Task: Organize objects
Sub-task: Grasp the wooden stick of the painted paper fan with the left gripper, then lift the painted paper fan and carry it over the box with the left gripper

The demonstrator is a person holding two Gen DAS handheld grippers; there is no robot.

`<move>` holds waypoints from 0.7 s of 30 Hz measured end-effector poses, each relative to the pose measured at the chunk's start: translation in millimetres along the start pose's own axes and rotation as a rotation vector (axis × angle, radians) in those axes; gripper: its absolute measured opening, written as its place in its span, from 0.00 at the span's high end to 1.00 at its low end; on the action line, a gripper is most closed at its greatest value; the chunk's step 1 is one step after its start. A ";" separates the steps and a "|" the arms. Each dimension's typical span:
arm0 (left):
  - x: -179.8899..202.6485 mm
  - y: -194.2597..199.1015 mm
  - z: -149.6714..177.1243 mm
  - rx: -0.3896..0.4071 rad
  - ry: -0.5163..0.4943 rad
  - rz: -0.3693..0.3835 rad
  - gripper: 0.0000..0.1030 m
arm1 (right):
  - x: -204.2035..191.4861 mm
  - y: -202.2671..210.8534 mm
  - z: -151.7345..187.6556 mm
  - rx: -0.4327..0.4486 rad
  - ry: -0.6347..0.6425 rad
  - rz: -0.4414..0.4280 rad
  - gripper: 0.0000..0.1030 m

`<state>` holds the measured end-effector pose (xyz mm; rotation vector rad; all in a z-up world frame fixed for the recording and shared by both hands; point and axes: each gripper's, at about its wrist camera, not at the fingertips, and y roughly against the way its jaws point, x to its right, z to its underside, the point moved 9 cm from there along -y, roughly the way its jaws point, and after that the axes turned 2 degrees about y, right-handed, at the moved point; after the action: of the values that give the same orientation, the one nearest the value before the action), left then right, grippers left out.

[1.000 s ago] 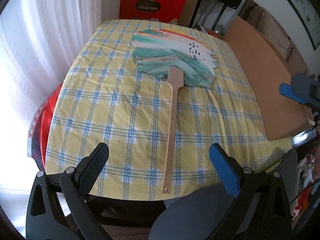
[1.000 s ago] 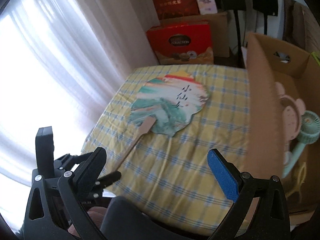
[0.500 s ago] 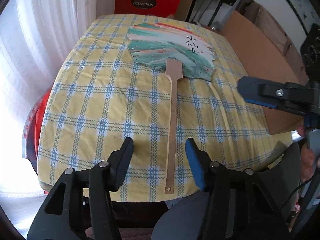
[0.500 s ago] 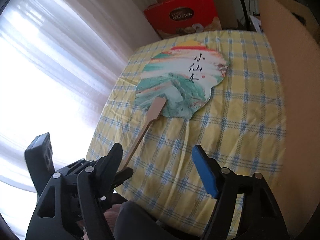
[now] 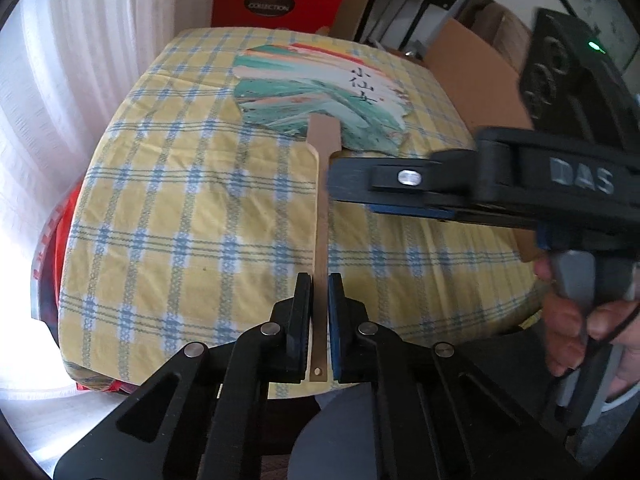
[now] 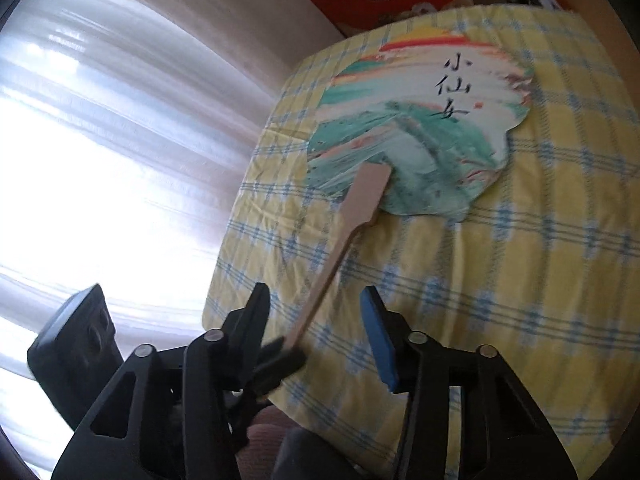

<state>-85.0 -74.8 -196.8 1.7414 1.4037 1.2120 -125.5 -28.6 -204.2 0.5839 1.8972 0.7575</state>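
Note:
A flat paper fan [image 5: 320, 88] with green, white and orange paint and black characters lies on the yellow checked tablecloth [image 5: 180, 220]. Its long wooden handle [image 5: 321, 240] points to the table's near edge. My left gripper [image 5: 319, 292] has closed on the end of the handle, one pad on each side. My right gripper [image 6: 316, 312] is open above the middle of the handle [image 6: 332, 268], in from the right. In the left wrist view the right gripper's finger [image 5: 384, 184] crosses above the handle. The fan also shows in the right wrist view [image 6: 420, 132].
A large open cardboard box [image 5: 472, 80] stands on the table's right side. A red gift box [image 5: 276, 0] stands behind the table's far edge. White curtains [image 5: 60, 80] hang on the left. A person's hand [image 5: 576, 328] holds the right gripper.
My left gripper has moved forward and closed from wide open onto the handle's end. My right gripper has swung left and closer, now over the handle, and has narrowed somewhat.

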 end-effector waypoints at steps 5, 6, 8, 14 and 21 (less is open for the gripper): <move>5.7 3.5 -2.1 0.005 0.008 0.036 0.92 | 2.3 -10.8 -1.4 -0.015 -0.023 -0.002 0.61; 7.0 4.9 -2.5 0.007 0.012 0.049 0.92 | 2.0 -13.0 -0.8 -0.020 -0.026 -0.011 0.63; 7.9 6.4 -4.0 0.007 0.017 0.063 0.92 | 0.2 -17.1 0.3 -0.030 -0.037 -0.037 0.69; 9.4 9.0 -4.6 0.017 0.015 0.077 0.92 | -1.2 -21.6 3.7 -0.032 -0.062 -0.072 0.72; 23.8 27.9 -9.8 0.069 -0.018 0.097 0.89 | -9.4 -3.1 0.6 0.007 -0.044 -0.097 0.72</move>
<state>-81.4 -60.5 -161.8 1.8831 1.3792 1.2078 -121.3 -36.9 -200.9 0.5050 1.8740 0.6700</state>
